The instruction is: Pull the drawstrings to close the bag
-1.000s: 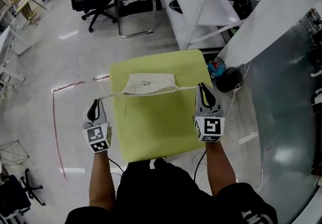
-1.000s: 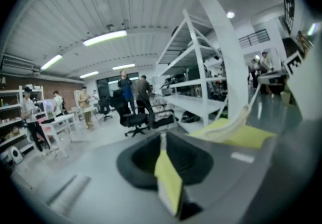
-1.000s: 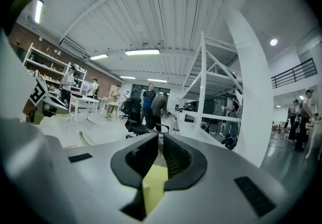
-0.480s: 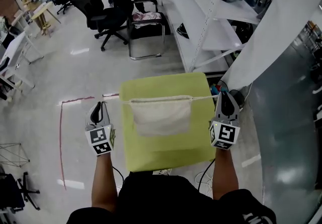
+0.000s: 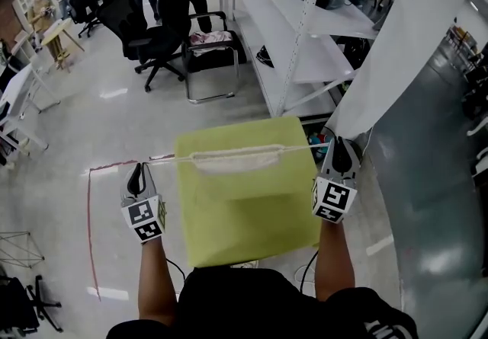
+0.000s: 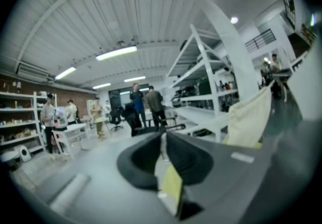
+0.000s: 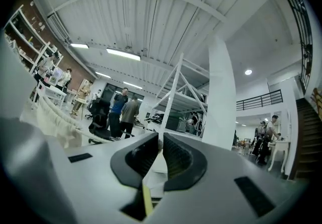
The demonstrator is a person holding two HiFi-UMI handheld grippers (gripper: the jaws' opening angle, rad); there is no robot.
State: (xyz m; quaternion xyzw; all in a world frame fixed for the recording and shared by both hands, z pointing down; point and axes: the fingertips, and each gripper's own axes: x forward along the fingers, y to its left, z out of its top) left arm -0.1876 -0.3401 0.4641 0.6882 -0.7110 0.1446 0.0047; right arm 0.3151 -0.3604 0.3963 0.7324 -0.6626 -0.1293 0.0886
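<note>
The limp, light cream cloth bag (image 5: 232,160) sags between the left claw (image 5: 137,171) and right claw (image 5: 338,148), each pinched shut on the thin white drawstring (image 5: 164,159), judged its best handhold.

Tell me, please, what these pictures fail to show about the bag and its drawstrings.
- Mouth of the bag, head view: too small to tell whether it is fully closed.
- Body of the bag, head view: mostly hidden beneath its own gathered top.
- Ends of the drawstring, both gripper views: buried between the nearly closed jaws.

grippers: 2, left gripper (image 5: 138,169), right gripper (image 5: 340,145) | drawstrings (image 5: 165,160): 2 | bag (image 5: 232,159): 1 | yellow table (image 5: 245,212): 1
</note>
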